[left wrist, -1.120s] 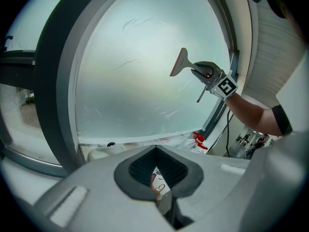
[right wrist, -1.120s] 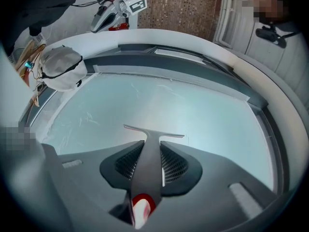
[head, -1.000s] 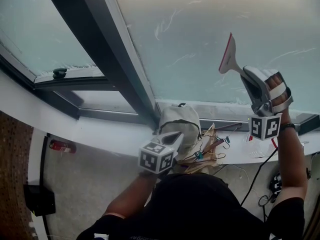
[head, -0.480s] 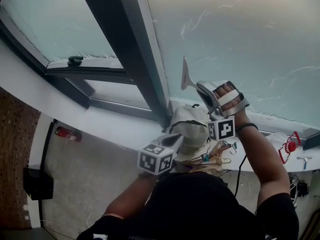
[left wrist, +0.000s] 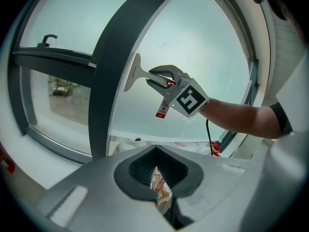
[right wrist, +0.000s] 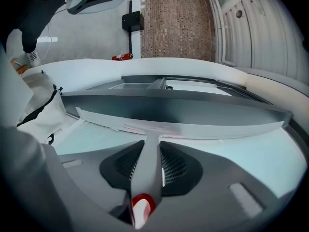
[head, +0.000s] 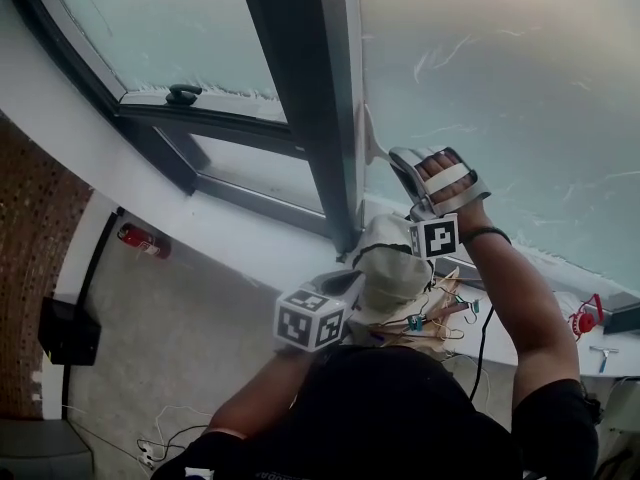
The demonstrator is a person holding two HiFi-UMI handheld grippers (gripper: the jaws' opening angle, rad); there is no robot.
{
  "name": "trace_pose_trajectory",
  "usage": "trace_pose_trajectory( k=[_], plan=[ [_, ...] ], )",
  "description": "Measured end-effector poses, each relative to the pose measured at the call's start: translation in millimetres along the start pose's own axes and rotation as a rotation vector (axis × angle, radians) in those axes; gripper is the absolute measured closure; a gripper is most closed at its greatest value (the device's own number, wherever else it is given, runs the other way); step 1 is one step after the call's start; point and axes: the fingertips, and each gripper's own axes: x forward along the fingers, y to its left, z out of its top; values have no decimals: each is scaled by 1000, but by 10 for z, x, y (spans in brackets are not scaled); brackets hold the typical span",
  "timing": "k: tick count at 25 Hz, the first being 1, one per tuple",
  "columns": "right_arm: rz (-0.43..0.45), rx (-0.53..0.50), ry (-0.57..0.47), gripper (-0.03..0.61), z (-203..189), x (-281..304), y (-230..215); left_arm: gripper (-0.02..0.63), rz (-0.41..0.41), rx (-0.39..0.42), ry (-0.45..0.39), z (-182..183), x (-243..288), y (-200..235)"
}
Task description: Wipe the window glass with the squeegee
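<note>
The squeegee is grey-white with a long blade. Its blade stands on edge against the window glass, right beside the dark upright frame bar. My right gripper is raised and shut on the squeegee's handle. In the right gripper view the handle runs up between the jaws to the blade, which lies along the glass next to the dark bar. The left gripper view shows the squeegee from the side. My left gripper hangs low by the sill, shut and holding nothing.
A white cloth bag lies on the white sill, with clips and wires beside it. A red tool rests at the right. The left pane has a black window handle. Below are a red canister and a black box.
My right gripper has carried the squeegee leftwards across the glass, from mid-pane to the dark upright bar. The left gripper has stayed low by the sill.
</note>
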Motion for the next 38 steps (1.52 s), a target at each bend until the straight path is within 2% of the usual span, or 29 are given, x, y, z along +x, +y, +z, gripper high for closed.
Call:
trace_pose_trajectory(
  k=[7,23,38],
  plan=[
    [14,-17,28,456,-148,-27,62,614,6,-7,-4,-1,-27,48],
    [0,-13,149,456,-737,-804,148,614,-119,90,58,46,322,-461],
    [3,31,263,456,-1252,-1472,233,614,-198,137,91,14,574,-870]
  ],
)
